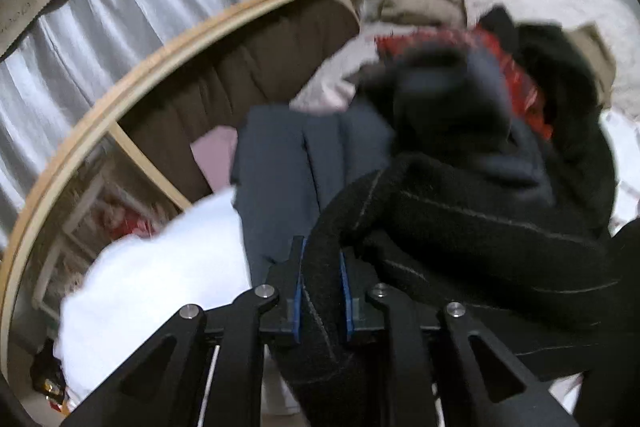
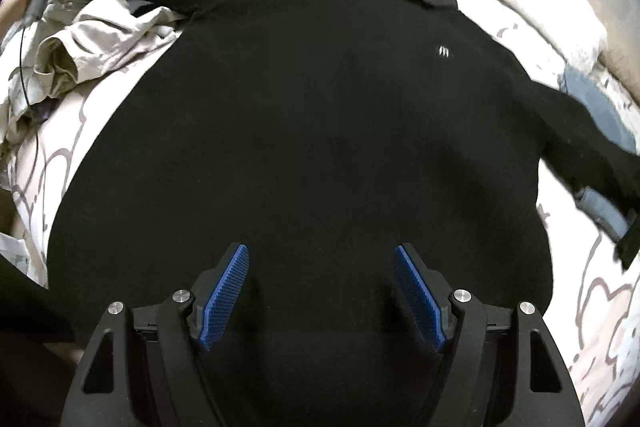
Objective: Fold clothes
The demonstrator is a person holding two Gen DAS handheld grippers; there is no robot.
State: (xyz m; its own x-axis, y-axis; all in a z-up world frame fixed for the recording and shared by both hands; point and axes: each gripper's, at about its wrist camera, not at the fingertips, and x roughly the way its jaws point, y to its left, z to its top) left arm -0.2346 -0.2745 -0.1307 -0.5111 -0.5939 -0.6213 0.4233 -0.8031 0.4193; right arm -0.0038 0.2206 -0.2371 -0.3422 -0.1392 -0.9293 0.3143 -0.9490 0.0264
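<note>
Left gripper (image 1: 322, 287), lower centre of its frame: blue pads clenched on a fold of black pinstriped garment (image 1: 460, 227), which trails to the right. Behind it, a blurred clothes pile (image 1: 460, 75) at upper right.

Right gripper (image 2: 320, 301), lower centre: jaws spread wide, nothing between them, poised over a black polo shirt (image 2: 304, 131) lying flat on the patterned bedsheet (image 2: 592, 307).

Risk: the dragged pinstriped garment may land on the spread shirt and ruck it, spoiling the fold.
</note>
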